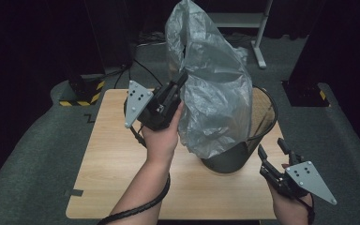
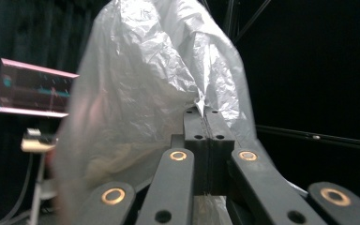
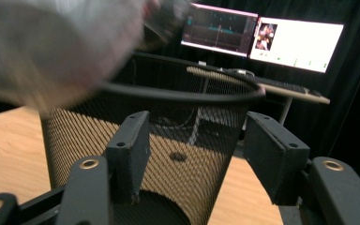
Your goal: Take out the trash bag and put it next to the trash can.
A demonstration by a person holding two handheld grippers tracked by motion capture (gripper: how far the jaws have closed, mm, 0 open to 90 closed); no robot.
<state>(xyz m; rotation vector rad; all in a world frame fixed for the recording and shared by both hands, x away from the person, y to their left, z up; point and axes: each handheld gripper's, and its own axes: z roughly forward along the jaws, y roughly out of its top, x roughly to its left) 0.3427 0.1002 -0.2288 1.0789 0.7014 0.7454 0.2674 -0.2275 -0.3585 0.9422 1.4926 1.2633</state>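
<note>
A: Starting at the left, what are the left tongs (image 1: 180,79) doing?

B: They are pressed together on a fold of the grey plastic bag (image 1: 213,89). The left gripper view shows the film pinched in the seam between the two jaws. The bag hangs from that pinch, billowing over the near rim of the mesh bin (image 1: 262,133), which stands toward the right side of the desk (image 1: 117,159).

A: So which step is this?

B: I'd judge it as lining the bin: the bag is held up above it but its mouth isn't spread or seated over the rim yet. Its lower end hangs in front of the bin's near side; whether any of it is inside, I can't tell.

A: And the right tongs (image 1: 273,149)?

B: Apart, with nothing between them, just beside the bin's right wall, low near the desk edge.

A: Next move?

B: Probably the right tongs need to catch the bag's free edge, so the two can pull the mouth open and lower it around the rim. Thin film slips easily, so a firm pinch matters.
</note>
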